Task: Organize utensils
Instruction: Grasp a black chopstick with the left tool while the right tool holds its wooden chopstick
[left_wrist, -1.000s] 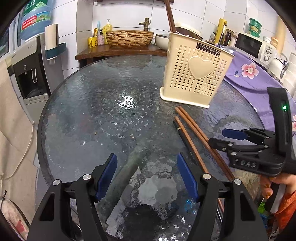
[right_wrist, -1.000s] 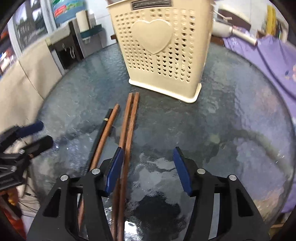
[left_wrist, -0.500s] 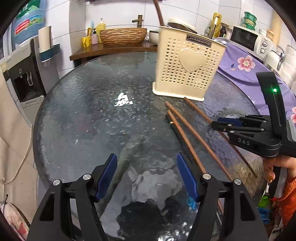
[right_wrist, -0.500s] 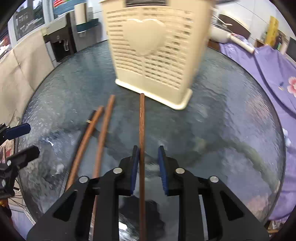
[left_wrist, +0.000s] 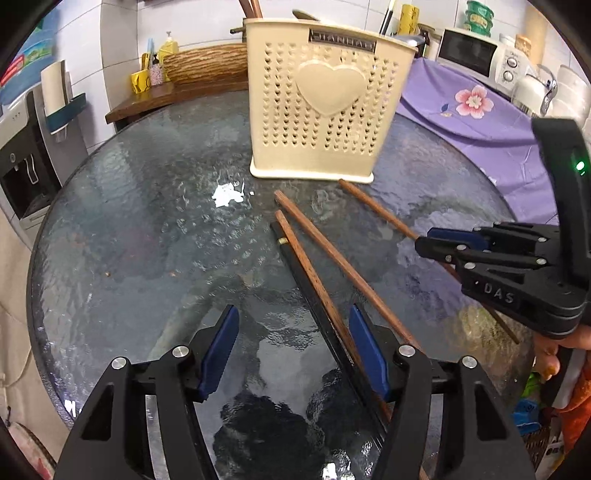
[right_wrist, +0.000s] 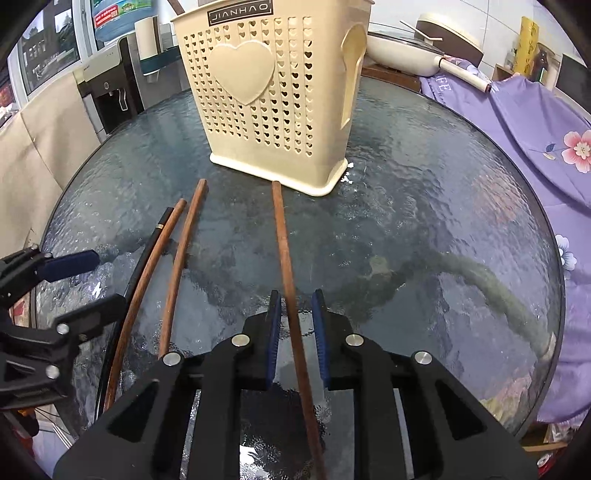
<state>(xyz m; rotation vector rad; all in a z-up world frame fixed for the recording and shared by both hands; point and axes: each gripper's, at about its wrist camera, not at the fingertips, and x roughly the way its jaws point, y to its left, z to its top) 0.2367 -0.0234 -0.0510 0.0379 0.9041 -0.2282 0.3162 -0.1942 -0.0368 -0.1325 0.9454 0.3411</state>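
1. A round glass bench (left_wrist: 122, 229) is seen in both wrist views, with a cream holder (left_wrist: 325, 110) standing upright toward its far edge.
2. Brown stick tops are seen rising from the holder in the left wrist view; what else it holds cannot be told.
3. The right gripper (right_wrist: 295, 325) is held low over the near-right part of the bench, and its blue fingers (right_wrist: 274, 332) are clenched around a brown chopstick (right_wrist: 282, 251).
4. Whether the pads press fully on that chopstick cannot be told, as a thin gap seems to show on each side.
5. The gripped chopstick is pointed at the holder, its far tip lying just short of the holder's base; whether the tip rests on the glass cannot be told.
6. Three more sticks are left lying on the bench, near its middle and running toward the near edge: a second brown chopstick (left_wrist: 343, 273), a third brown one (left_wrist: 314, 284), and a black chopstick (left_wrist: 310, 291) with a gold band.
7. The third brown one and the black one are laid side by side, touching or nearly so; the second brown one is set slightly apart to their right.
8. The left gripper (left_wrist: 293, 347) is held at the near edge with its fingers (left_wrist: 218, 347) released and spread wide.
9. The black chopstick and the third brown one are seen passing between those spread fingers, close to the right pad, ungripped.
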